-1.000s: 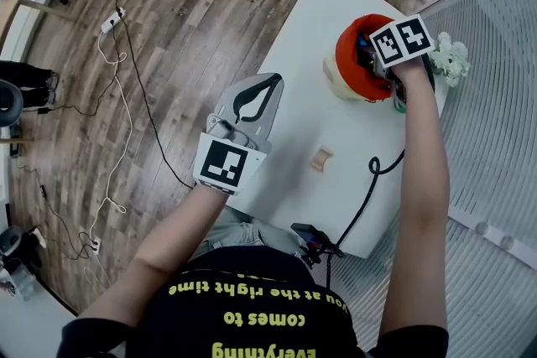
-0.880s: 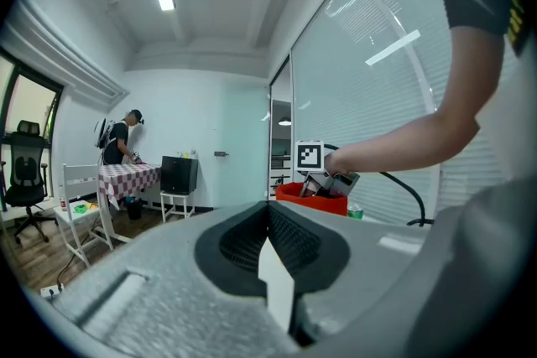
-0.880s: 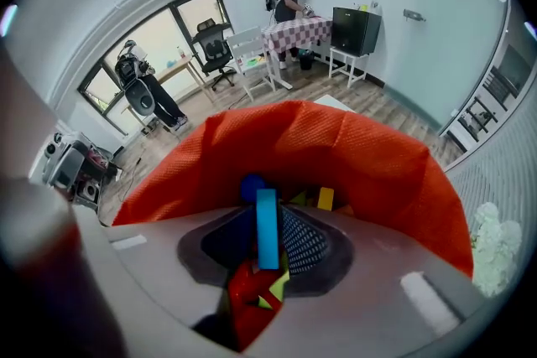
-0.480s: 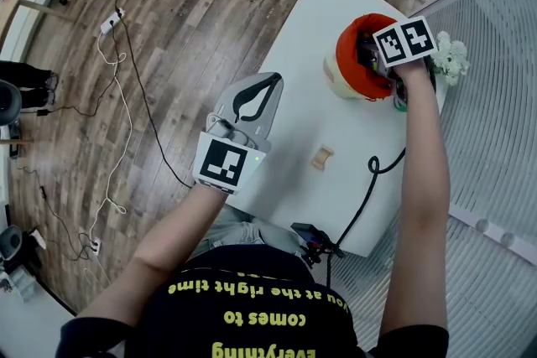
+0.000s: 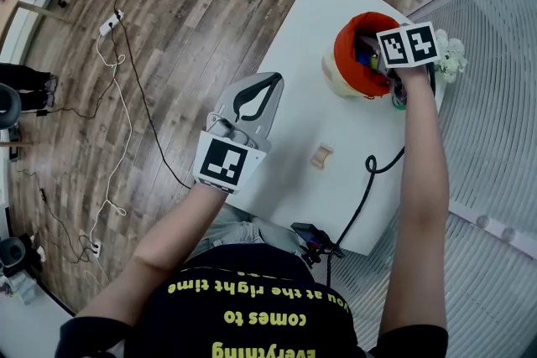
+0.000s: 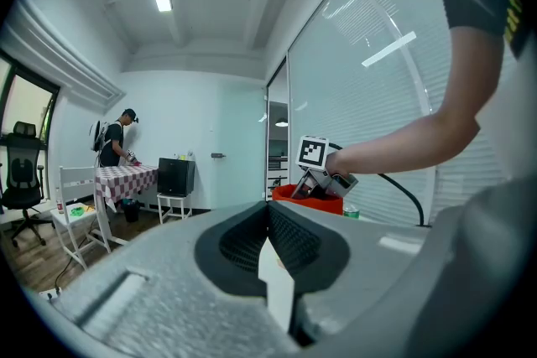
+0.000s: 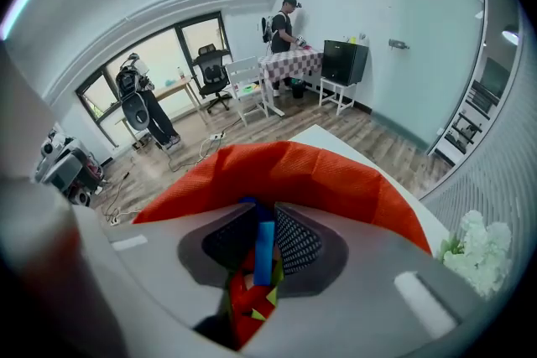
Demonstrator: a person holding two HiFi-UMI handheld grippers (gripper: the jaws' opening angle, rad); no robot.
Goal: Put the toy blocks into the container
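Observation:
An orange-lined container [image 5: 346,63] [image 7: 294,172] stands on the white table [image 5: 319,21], with several coloured blocks inside. My right gripper [image 5: 371,63] [image 7: 262,235] points steeply down into its mouth, shut on a flat blue block [image 7: 264,251]. Its jaws have just closed a little on that block. A small wooden block [image 5: 321,155] lies on the table nearer me. My left gripper [image 5: 270,81] [image 6: 277,218] hovers at the table's left edge, shut and holding nothing. The left gripper view also shows the container [image 6: 294,194] and the right gripper [image 6: 323,180] over it.
A black cable [image 5: 373,168] curls over the table's near right part. White flowers [image 5: 453,56] and a green-capped item [image 5: 399,103] sit by the container at the window blinds. The table edge falls to wooden floor on the left. A person stands far off.
My right gripper has tipped a little steeper over the container with the blue block in it. The left gripper and the wooden block have not moved.

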